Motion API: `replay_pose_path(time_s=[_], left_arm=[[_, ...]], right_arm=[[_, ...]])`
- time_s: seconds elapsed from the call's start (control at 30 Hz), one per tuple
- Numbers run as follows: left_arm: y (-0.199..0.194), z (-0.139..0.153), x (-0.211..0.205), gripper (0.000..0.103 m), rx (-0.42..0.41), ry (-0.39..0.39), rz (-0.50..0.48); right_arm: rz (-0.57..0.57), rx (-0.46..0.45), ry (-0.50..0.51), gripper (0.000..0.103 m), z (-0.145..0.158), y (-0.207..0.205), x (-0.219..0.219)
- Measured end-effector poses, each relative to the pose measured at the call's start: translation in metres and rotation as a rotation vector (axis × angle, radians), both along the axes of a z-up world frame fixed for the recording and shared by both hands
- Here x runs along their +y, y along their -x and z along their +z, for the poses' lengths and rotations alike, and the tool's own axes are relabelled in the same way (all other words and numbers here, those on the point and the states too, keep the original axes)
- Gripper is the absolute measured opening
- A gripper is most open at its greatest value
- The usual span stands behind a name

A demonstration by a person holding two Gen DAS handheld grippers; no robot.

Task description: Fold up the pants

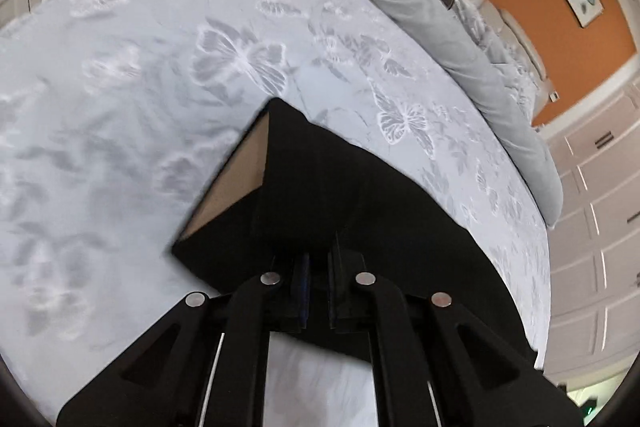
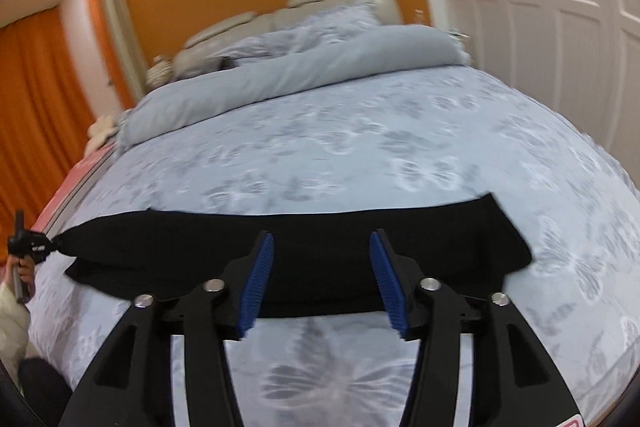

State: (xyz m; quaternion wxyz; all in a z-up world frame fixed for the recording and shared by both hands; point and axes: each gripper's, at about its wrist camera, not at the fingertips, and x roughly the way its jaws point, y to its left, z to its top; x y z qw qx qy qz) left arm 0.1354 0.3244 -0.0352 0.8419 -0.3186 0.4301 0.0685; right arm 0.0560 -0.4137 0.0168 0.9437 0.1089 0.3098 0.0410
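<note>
Left wrist view: the left gripper (image 1: 318, 287) has its black jaws drawn together on the near edge of the black fabric pants (image 1: 320, 195), pinching the cloth. The pants lie on the pale grey butterfly-print bedspread (image 1: 120, 87) and spread up and away from the fingers. A tan inner lining (image 1: 236, 179) shows at the left of the pinched end, where the fabric is turned open. A rolled grey duvet (image 1: 440, 39) lies along the far side of the bed.

Right wrist view: the right gripper (image 2: 322, 279) has its blue-padded fingers (image 2: 258, 279) standing well apart, with nothing between them. The pants (image 2: 304, 247) lie as a long dark band just beyond the fingertips, their long axis running left to right across the view, square to the way the fingers point. At the far left end of the band the left gripper (image 2: 32, 245) grips the cloth, a hand (image 2: 25, 273) behind it. The right end of the band lies free on the bedspread (image 2: 360, 147).

Judged from this, the right gripper faces the middle of the band, so it would need to shift right to take the free end before any fold.
</note>
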Motion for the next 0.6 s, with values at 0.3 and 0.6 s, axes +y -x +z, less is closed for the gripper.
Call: replay_pose_path(time_s=[0.3, 0.6], left_arm=[[0.027, -0.044, 0.0, 0.021, 0.18, -0.129, 0.071], [0.06, 0.065, -0.11, 0.085, -0.057, -0.302, 0.083]], right_arm=[[-0.207, 0.133, 0.05, 0.066, -0.028, 0.002, -0.01], [-0.477, 0.242, -0.211, 0.073, -0.048, -0.001, -0.12]])
